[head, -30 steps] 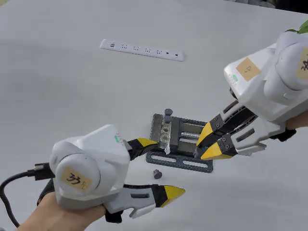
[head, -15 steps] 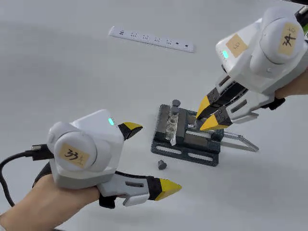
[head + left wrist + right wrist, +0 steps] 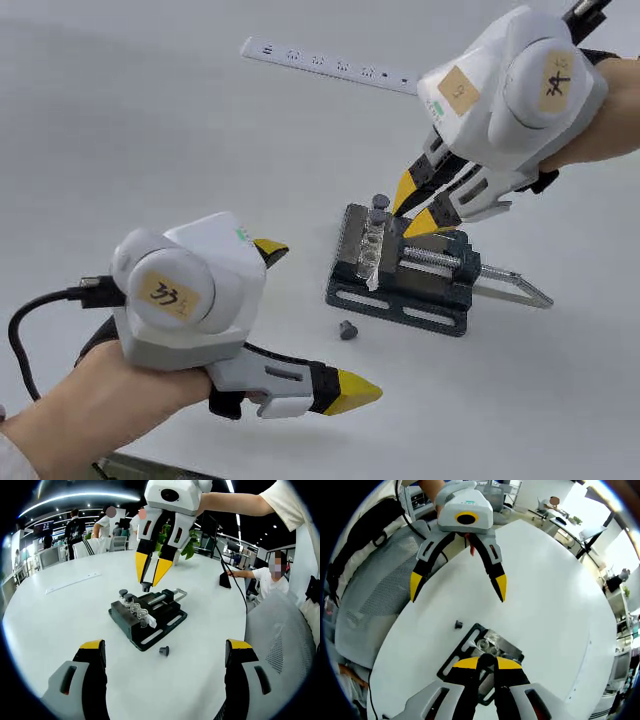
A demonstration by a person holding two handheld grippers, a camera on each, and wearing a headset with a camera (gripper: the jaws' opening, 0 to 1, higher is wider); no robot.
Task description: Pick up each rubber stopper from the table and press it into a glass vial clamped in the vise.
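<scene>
I am judging the job to be partly done: in the vise (image 3: 400, 290) the row of glass vials (image 3: 370, 257) is standing clamped, and in the left gripper view the two at the far end are wearing seated stoppers (image 3: 124, 595), while the nearer ones are looking open and waiting. I am holding my right gripper (image 3: 402, 223) with its jaws nearly closed just above the vise, beside the capped end of the row. The left gripper view is showing a small dark piece pinched at its tips, which I am taking for a held stopper (image 3: 146, 586), though it is too small to be sure. I am holding my left gripper (image 3: 318, 320) spread wide and carrying nothing. One loose stopper (image 3: 347, 329) is lying on the table (image 3: 150, 120) just in front of the vise base. It is sitting ahead of the open left jaws, roughly between their lines, not yet touched.
</scene>
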